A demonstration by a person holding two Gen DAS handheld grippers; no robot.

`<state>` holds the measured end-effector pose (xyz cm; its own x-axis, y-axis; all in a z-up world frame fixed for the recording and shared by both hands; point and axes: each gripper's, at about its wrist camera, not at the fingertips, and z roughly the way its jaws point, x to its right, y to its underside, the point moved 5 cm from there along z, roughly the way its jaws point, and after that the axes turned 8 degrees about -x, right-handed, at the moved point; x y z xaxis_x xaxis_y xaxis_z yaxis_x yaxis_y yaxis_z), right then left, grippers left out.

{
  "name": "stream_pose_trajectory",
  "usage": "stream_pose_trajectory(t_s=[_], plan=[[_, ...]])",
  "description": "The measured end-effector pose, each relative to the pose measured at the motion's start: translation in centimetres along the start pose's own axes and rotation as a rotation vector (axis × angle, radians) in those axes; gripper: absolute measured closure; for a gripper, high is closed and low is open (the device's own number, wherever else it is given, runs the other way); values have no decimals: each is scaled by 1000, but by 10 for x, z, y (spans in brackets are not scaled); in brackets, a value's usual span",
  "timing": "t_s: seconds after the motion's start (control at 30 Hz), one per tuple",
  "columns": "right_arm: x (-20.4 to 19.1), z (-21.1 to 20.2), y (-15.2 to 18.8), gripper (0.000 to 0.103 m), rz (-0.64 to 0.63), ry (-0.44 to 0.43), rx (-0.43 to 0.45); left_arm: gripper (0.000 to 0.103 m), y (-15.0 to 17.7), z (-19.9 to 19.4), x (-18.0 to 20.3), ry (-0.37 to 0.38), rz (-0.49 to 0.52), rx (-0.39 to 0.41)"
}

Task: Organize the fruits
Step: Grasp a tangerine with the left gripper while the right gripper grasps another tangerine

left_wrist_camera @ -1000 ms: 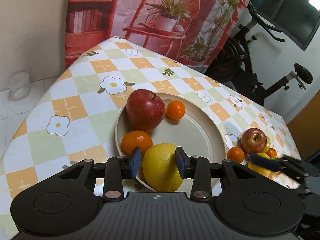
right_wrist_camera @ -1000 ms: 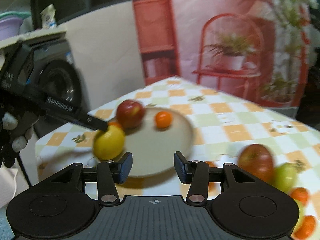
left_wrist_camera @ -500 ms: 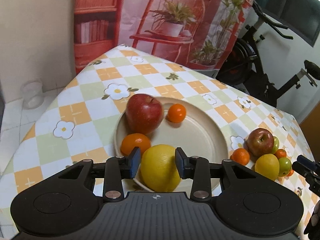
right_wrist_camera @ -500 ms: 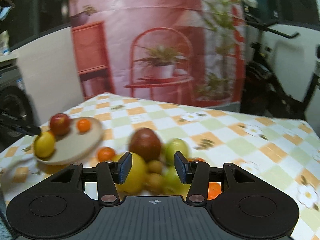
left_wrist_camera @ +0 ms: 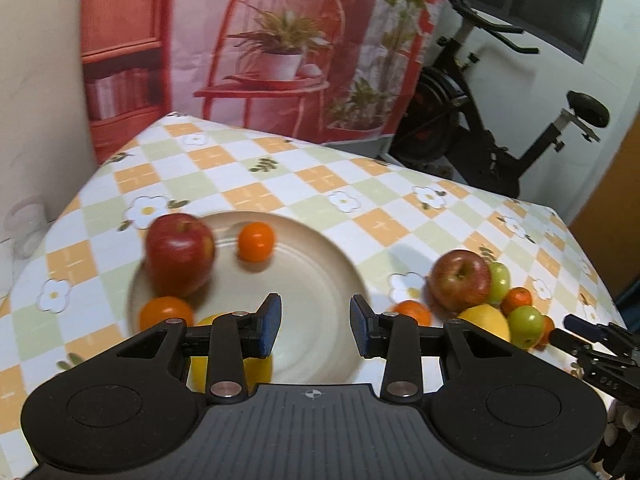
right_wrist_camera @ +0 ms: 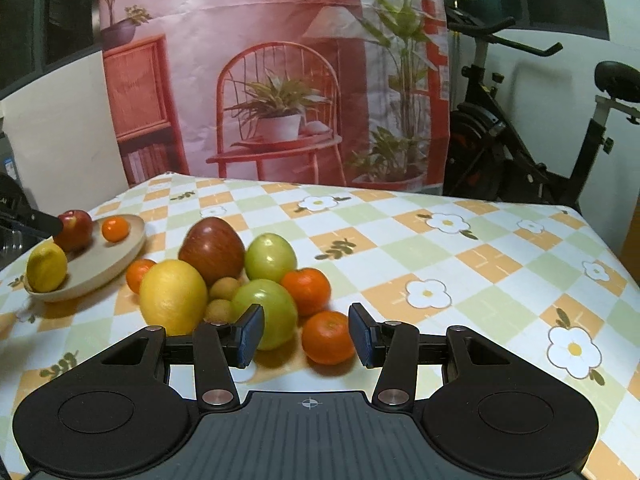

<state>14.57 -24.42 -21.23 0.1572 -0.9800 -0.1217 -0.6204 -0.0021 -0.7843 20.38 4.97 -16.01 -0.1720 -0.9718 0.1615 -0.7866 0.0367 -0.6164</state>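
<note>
A beige plate (left_wrist_camera: 320,272) holds a red apple (left_wrist_camera: 180,254), a small mandarin (left_wrist_camera: 256,240), an orange (left_wrist_camera: 166,316) and a lemon (left_wrist_camera: 198,372). My left gripper (left_wrist_camera: 314,330) hovers open over the plate's bare middle, with the lemon behind its left finger. To the right lies a fruit pile: a red apple (right_wrist_camera: 212,250), a lemon (right_wrist_camera: 172,296), green fruits (right_wrist_camera: 268,312) and mandarins. My right gripper (right_wrist_camera: 306,334) is open at the pile's near edge. One mandarin (right_wrist_camera: 328,336) sits between its fingers, and the pads stand clear of it.
The checked tablecloth (right_wrist_camera: 460,264) is bare right of the pile. An exercise bike (left_wrist_camera: 500,140) stands past the table's far right corner, and a printed backdrop (left_wrist_camera: 280,40) hangs behind. A clear jar (left_wrist_camera: 24,224) stands on the floor at the left.
My left gripper slid right, so the lemon that was between its fingers now lies to its left on the plate. My right gripper swung from the plate to the pile and closed in.
</note>
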Motion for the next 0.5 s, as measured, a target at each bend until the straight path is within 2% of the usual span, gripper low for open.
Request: stream_pose_trajectory(t_s=[0.3,0.37,0.5], plan=[[12,5,5,60,29,8,-4,63,0,12,21,31,43,-14],[13,8,6,64,28,10,-12,63,0,14,25,36,52,-19],[14,12,7,65,29,3,-31,63,0,16,32,48,70,-24]])
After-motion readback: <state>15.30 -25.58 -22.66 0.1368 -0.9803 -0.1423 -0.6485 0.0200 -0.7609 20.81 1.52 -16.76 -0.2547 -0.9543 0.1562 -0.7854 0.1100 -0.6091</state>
